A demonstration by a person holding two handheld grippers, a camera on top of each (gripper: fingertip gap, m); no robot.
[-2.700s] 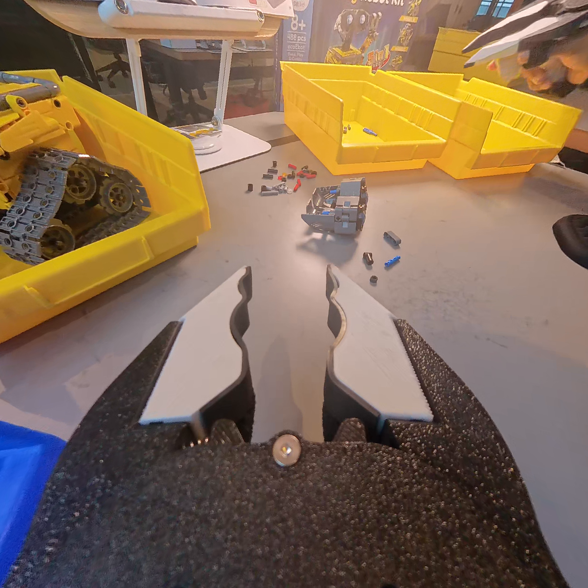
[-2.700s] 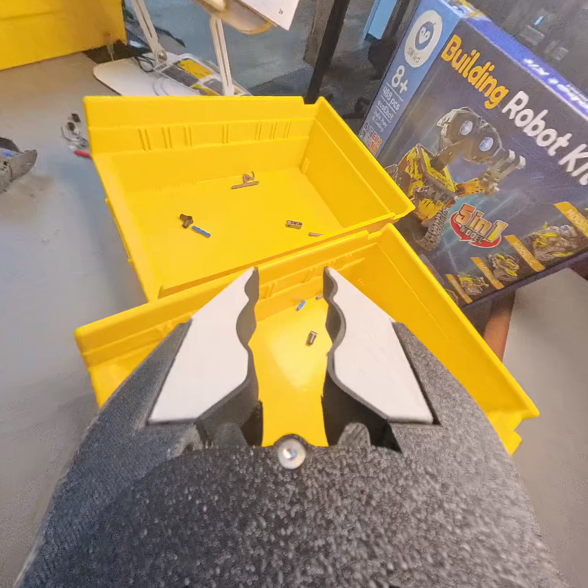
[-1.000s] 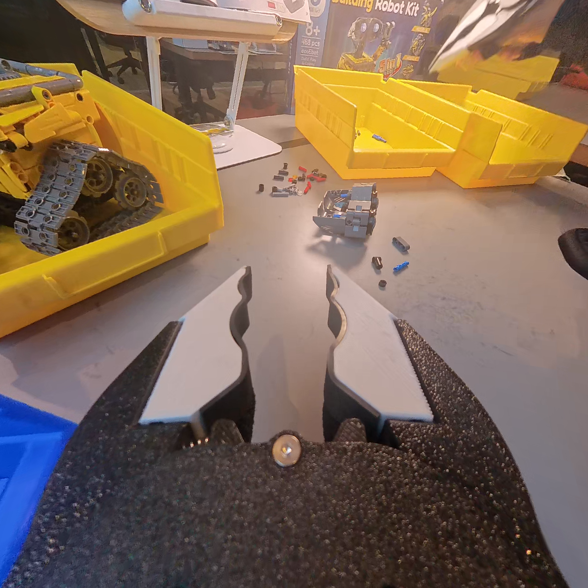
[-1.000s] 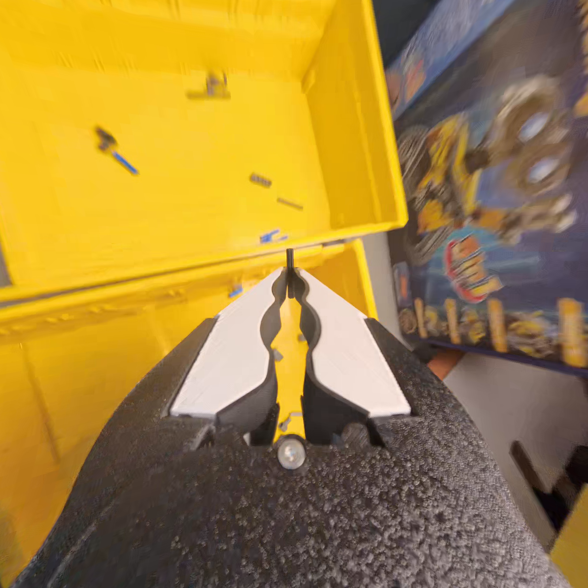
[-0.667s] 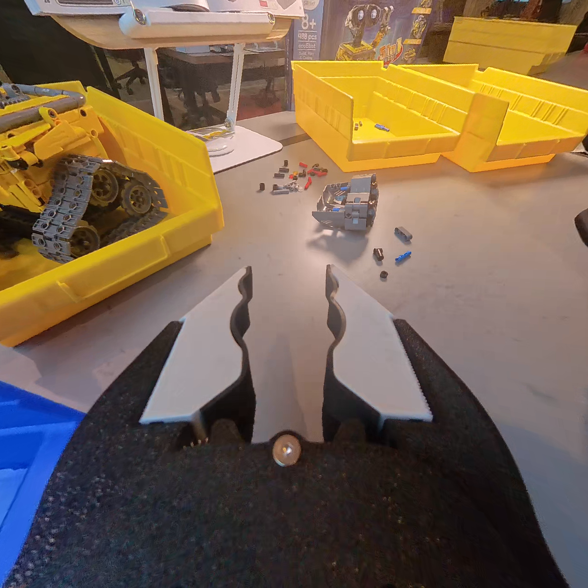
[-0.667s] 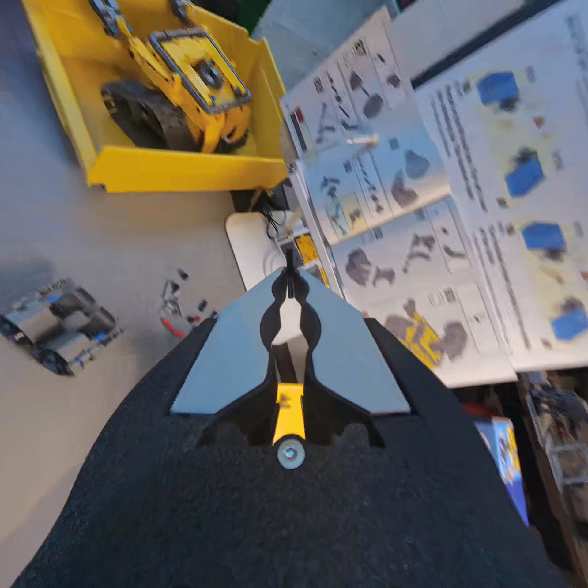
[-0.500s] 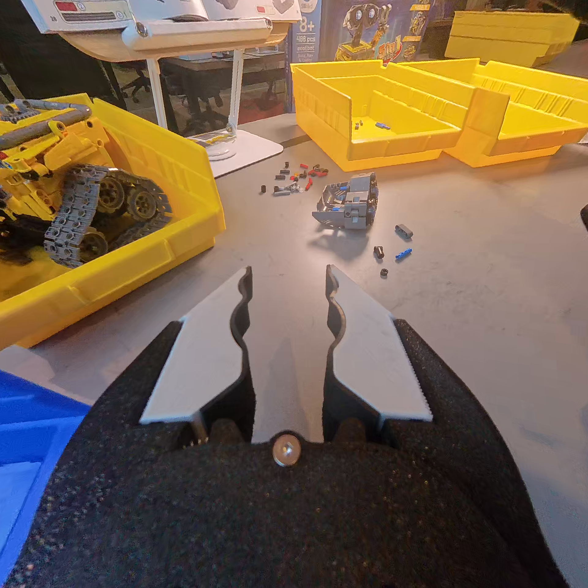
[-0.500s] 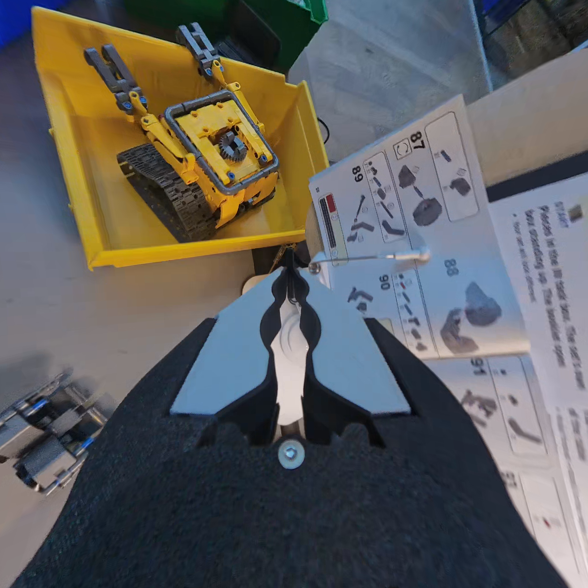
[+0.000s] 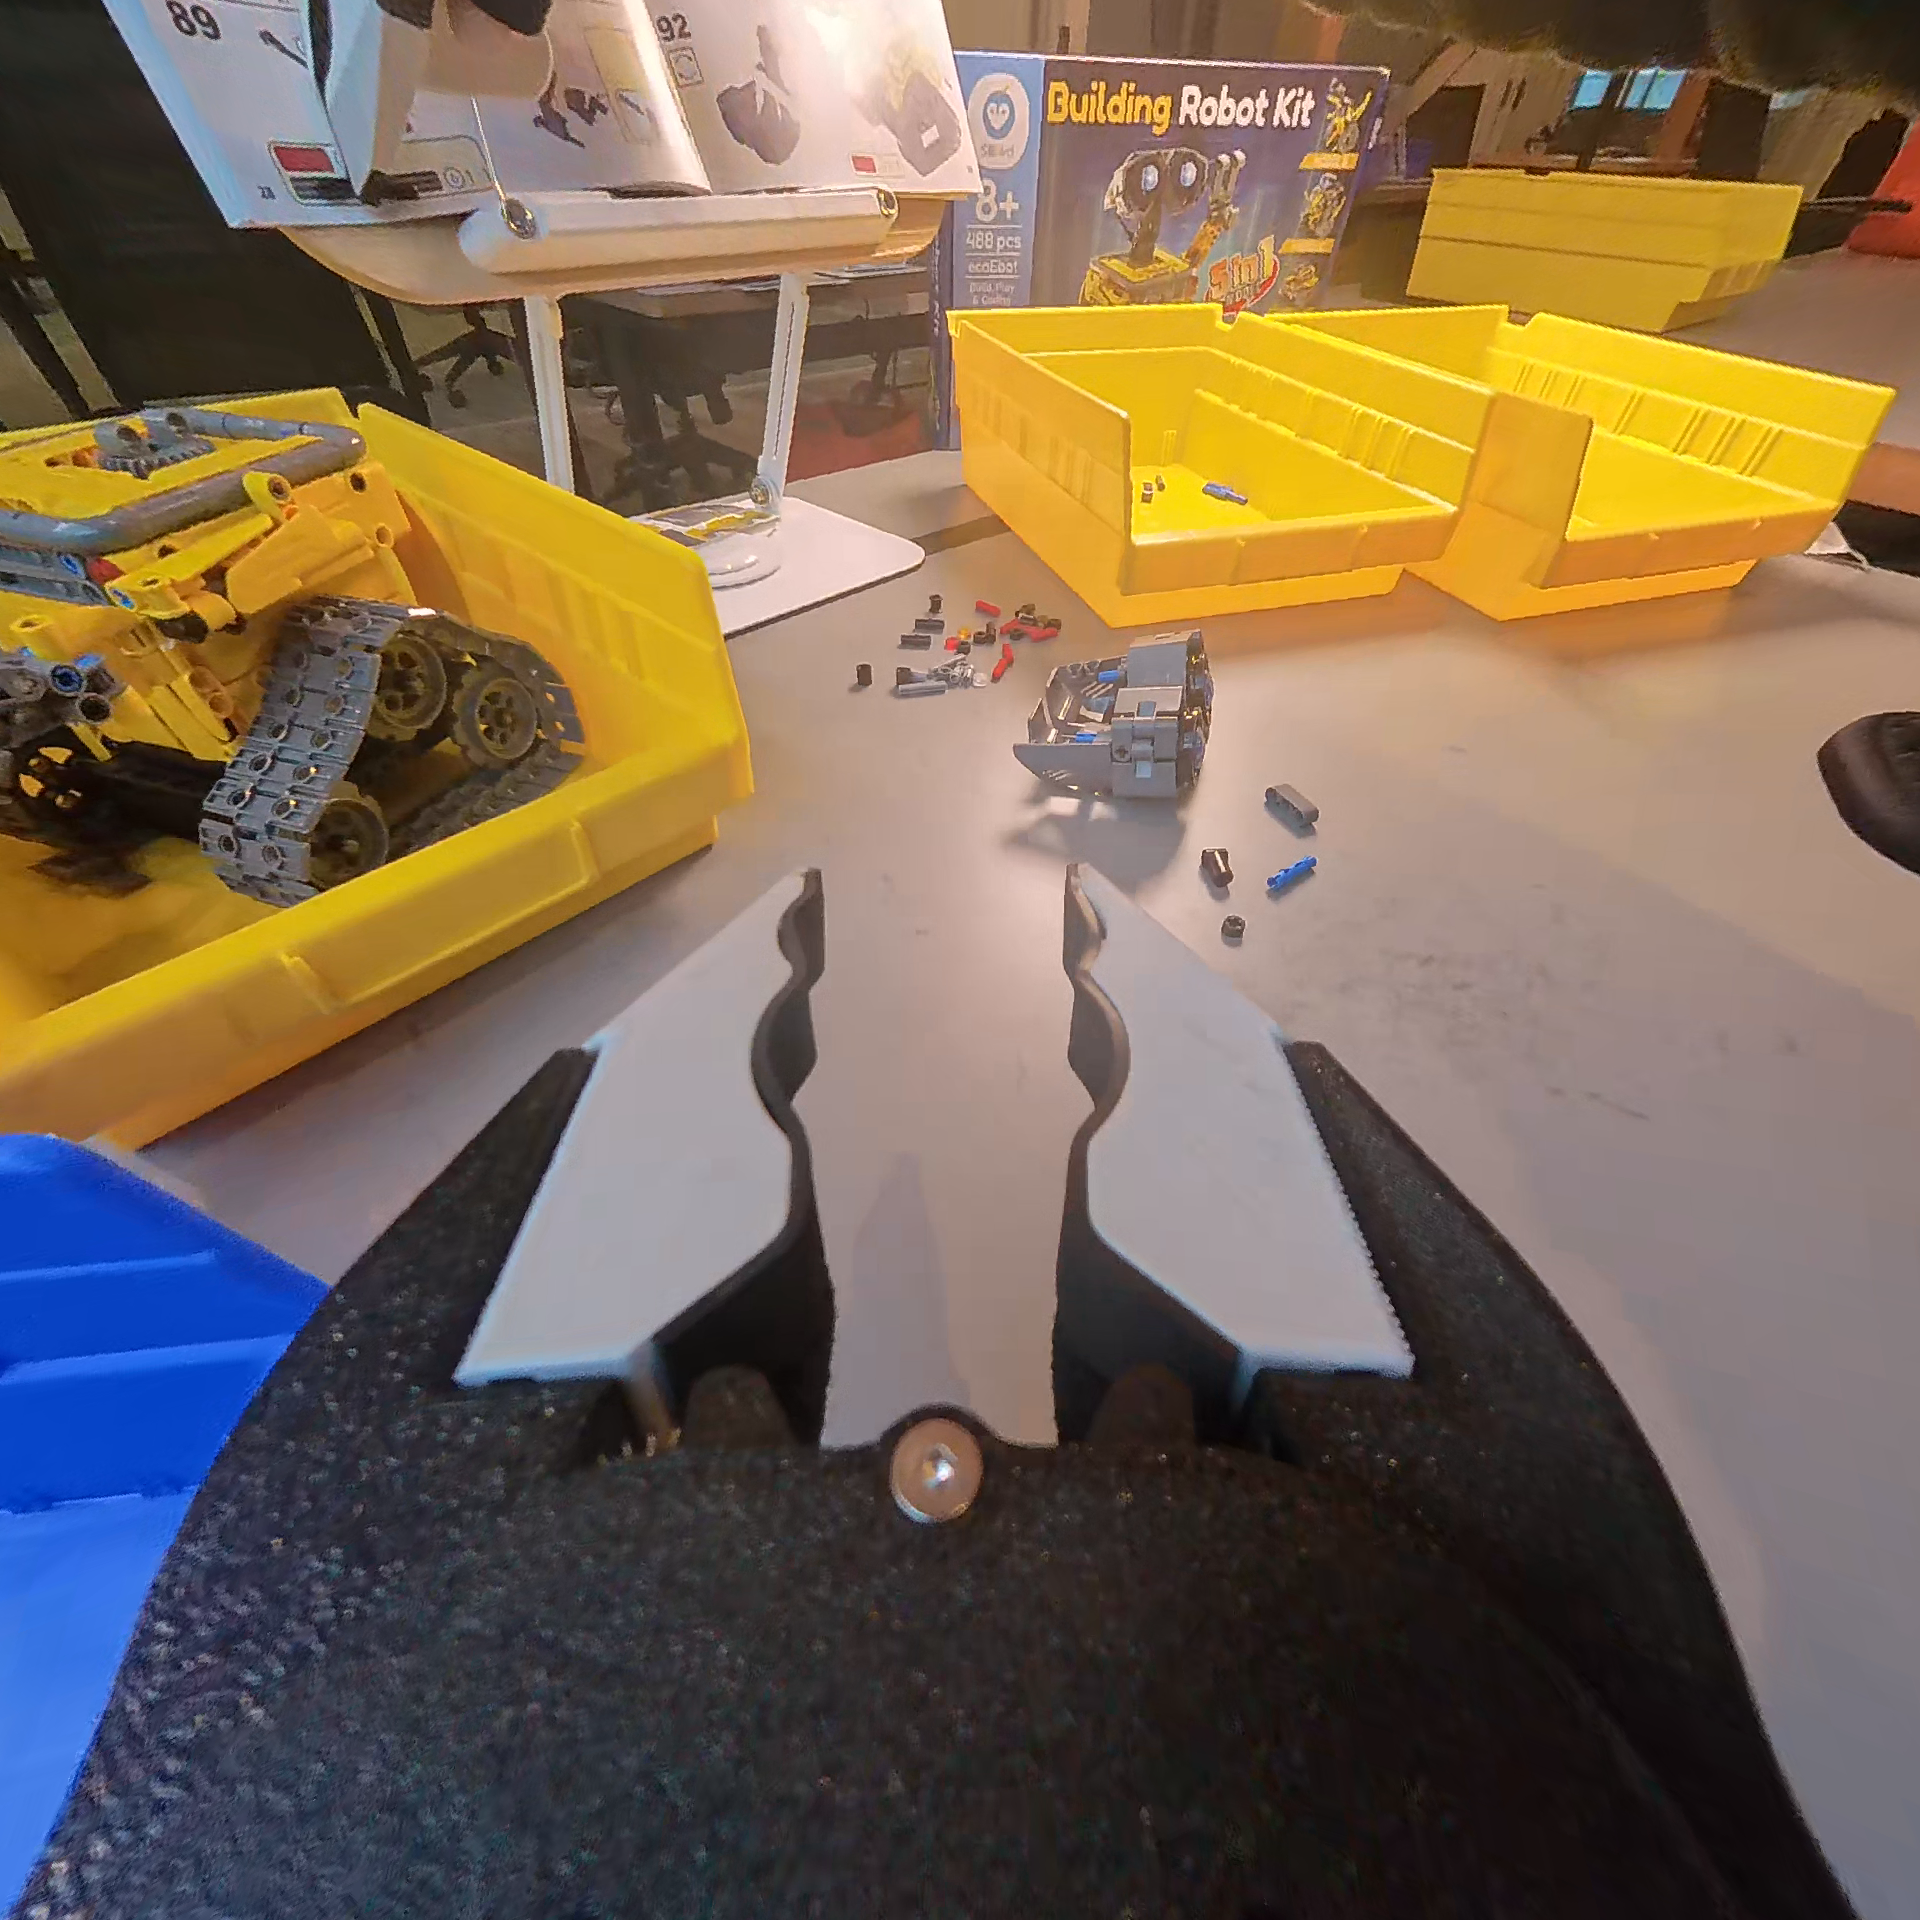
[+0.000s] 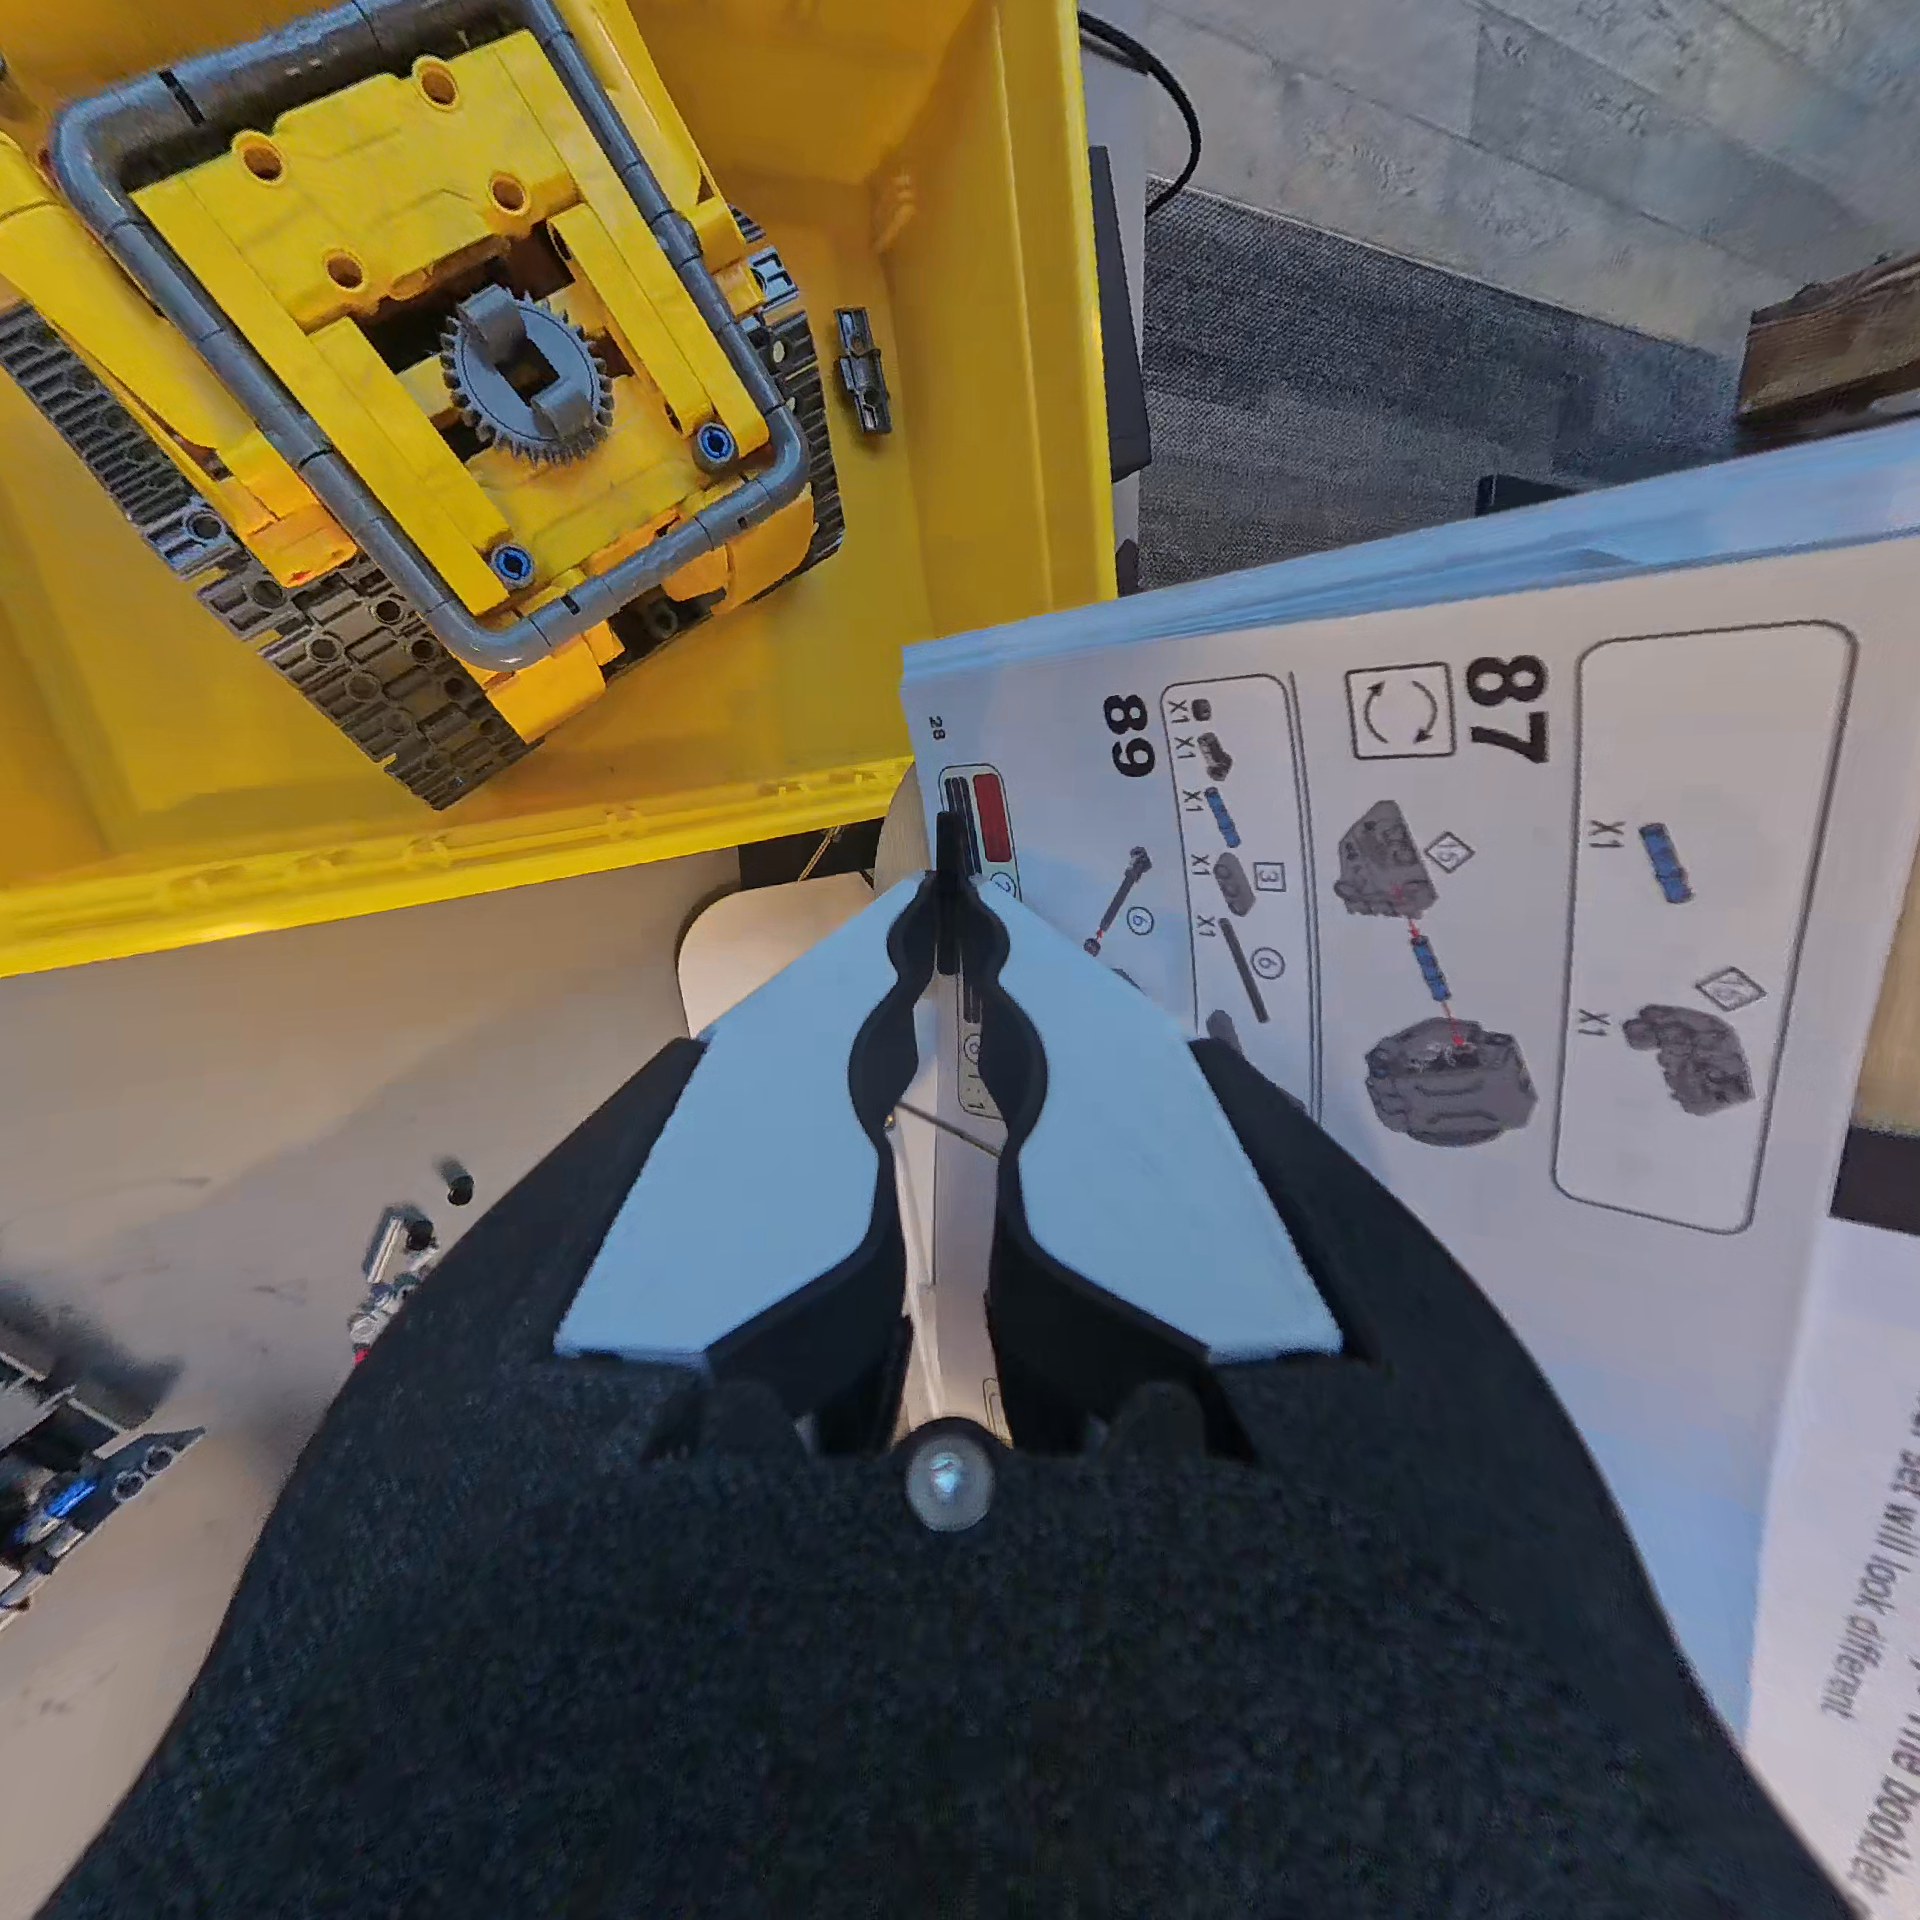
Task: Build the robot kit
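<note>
Carried away from the two shallow yellow bins (image 9: 1226, 520) at the table's far edge since the earlier frames, a thin black axle pin (image 10: 948, 873) is now being held out over the instruction booklet (image 10: 1455, 935) on its stand, beside the yellow bin (image 10: 935, 312) housing the tracked yellow model (image 10: 416, 395). It is being pinched at the very tips of the right gripper (image 10: 948, 914), closed tight. The left gripper (image 9: 940, 894) is being kept spread wide and empty above the grey table (image 9: 1507, 1039), with the grey sub-assembly (image 9: 1127, 717) and loose small parts (image 9: 956, 649) lying just ahead of it.
</note>
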